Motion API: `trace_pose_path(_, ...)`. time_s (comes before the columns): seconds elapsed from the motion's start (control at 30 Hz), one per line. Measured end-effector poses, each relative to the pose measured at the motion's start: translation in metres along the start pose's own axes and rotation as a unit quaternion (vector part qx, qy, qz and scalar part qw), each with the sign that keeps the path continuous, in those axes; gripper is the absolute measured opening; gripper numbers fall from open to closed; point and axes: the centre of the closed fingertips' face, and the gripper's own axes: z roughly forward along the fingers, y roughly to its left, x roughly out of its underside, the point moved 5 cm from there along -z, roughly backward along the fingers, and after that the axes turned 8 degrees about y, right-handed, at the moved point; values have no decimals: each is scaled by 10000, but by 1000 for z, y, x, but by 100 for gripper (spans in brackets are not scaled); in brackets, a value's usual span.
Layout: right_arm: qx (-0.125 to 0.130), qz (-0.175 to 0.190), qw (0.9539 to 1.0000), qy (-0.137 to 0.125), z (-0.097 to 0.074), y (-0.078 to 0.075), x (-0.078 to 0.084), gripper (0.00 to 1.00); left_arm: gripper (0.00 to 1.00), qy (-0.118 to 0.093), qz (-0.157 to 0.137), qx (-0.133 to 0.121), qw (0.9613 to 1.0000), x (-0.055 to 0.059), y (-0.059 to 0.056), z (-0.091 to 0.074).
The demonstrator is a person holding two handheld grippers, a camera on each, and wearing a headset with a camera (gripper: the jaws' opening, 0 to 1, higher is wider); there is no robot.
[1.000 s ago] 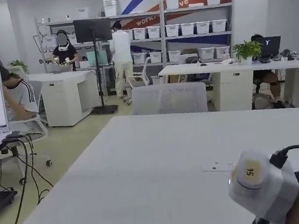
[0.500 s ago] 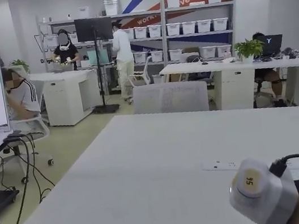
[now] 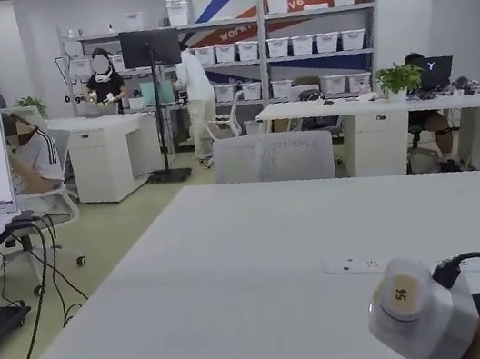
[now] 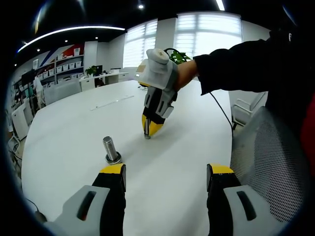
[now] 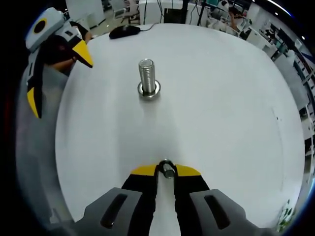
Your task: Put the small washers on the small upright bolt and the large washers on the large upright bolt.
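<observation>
Already one washer [image 5: 148, 92] around large bolt [image 5: 146, 73].

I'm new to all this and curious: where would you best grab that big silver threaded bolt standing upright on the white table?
Probably the bare upper shank of the big silver threaded bolt, coming from the side with a jaw on each flank: it stands upright, and the metal washer ringing its base blocks a lower hold.
</observation>
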Motion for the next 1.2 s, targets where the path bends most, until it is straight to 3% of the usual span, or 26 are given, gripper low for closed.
trace_pose_path(0.63, -11, 61, 10000, -38, 0, 0, 0, 14, 66, 44, 6, 67, 10000, 1, -2, 2)
trace_pose_path(0.8, -31, 61, 9999, 92, 4, 2, 5, 15, 66, 65, 19, 99, 9999, 1, -3, 3)
trace_pose_path(1.2, -30, 240, 9997, -23, 2, 2, 11, 18, 66, 66, 11, 112, 9999, 2, -2, 3)
